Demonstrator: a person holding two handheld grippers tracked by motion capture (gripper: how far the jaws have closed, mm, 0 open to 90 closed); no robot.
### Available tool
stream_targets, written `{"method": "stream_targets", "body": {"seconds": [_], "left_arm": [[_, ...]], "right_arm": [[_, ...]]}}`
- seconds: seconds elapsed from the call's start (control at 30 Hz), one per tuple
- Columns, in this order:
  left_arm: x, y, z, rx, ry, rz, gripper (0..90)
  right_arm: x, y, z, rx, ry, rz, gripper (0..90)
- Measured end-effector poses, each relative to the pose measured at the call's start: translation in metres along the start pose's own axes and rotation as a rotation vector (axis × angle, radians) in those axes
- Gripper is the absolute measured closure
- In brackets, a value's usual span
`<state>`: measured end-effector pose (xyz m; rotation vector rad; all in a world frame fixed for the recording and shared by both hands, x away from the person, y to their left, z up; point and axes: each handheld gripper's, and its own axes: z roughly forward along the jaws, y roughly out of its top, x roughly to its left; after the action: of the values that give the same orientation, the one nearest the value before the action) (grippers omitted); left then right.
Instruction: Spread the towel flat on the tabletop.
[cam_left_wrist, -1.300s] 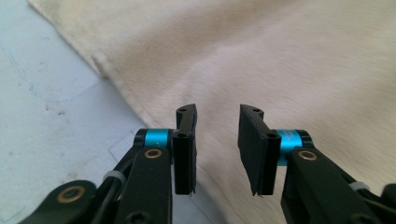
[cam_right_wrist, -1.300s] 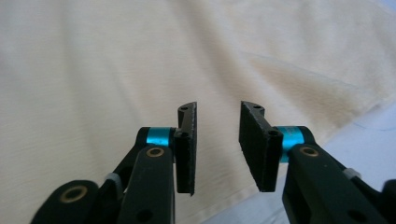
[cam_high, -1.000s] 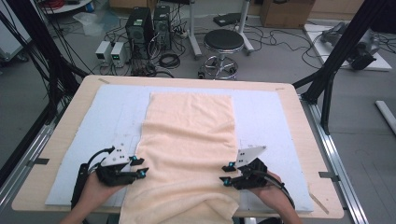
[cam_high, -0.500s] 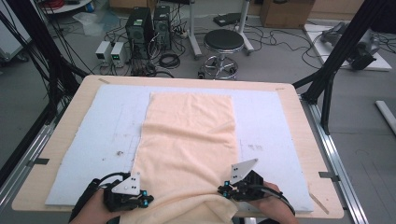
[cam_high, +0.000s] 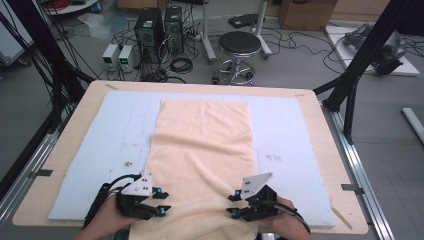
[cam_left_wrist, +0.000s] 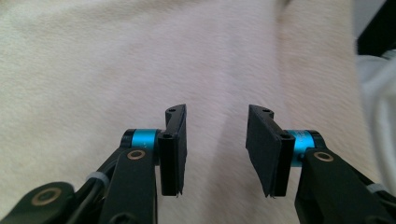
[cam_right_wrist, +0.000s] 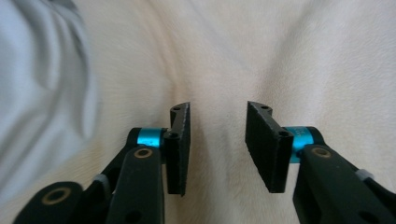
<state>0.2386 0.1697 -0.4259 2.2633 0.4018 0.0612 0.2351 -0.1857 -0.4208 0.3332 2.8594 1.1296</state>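
A peach towel (cam_high: 202, 135) lies lengthwise on a pale blue mat (cam_high: 110, 145); its near end is rumpled into a fold at the table's front edge. My left gripper (cam_high: 162, 201) sits at the towel's near left edge and my right gripper (cam_high: 231, 204) at its near right edge, both pointing inward. In the left gripper view the left gripper (cam_left_wrist: 217, 114) has just been opening, and towel (cam_left_wrist: 116, 60) lies beyond its parted pads with nothing pinched. The right gripper (cam_right_wrist: 217, 109) has likewise just been opening over the towel (cam_right_wrist: 280, 56), also with nothing pinched.
The wooden table (cam_high: 325, 145) frames the mat, with metal rails along both sides. A fold of the blue mat (cam_right_wrist: 37, 84) shows beside the right gripper. A stool (cam_high: 240, 45) and computers (cam_high: 150, 25) stand on the floor beyond the far edge.
Both hands have drawn back toward the table's near edge. The towel's near end, flat a second ago, now lies bunched between the grippers.
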Motion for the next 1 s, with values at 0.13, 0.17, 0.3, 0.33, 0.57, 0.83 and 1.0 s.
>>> {"method": "stream_targets", "body": {"seconds": [0.13, 0.17, 0.3, 0.33, 0.57, 0.83, 1.0], "left_arm": [[-0.002, -0.001, 0.014, 0.032, -0.004, 0.037, 77.2], [-0.003, -0.001, 0.014, 0.033, -0.002, 0.036, 83.5], [-0.005, -0.003, 0.011, 0.033, -0.004, 0.01, 89.0], [-0.008, -0.004, 0.009, 0.041, -0.022, 0.015, 89.1], [-0.015, -0.006, -0.012, -0.037, -0.03, 0.013, 78.2], [0.02, -0.014, -0.005, 0.04, 0.084, -0.035, 62.4], [0.018, -0.018, -0.006, 0.011, 0.076, -0.052, 84.4]], "right_arm": [[-0.002, -0.001, 0.013, 0.043, 0.0, -0.016, 78.5], [-0.001, 0.0, 0.012, 0.046, 0.005, -0.025, 80.7], [0.001, -0.001, 0.012, 0.049, 0.019, -0.023, 83.6], [0.002, -0.001, 0.011, 0.047, 0.024, -0.025, 83.5], [0.0, -0.004, -0.015, -0.025, 0.037, -0.013, 68.0], [-0.032, -0.006, -0.013, 0.001, -0.034, 0.039, 62.6], [-0.03, -0.014, 0.001, 0.039, -0.017, 0.041, 73.8]]}}
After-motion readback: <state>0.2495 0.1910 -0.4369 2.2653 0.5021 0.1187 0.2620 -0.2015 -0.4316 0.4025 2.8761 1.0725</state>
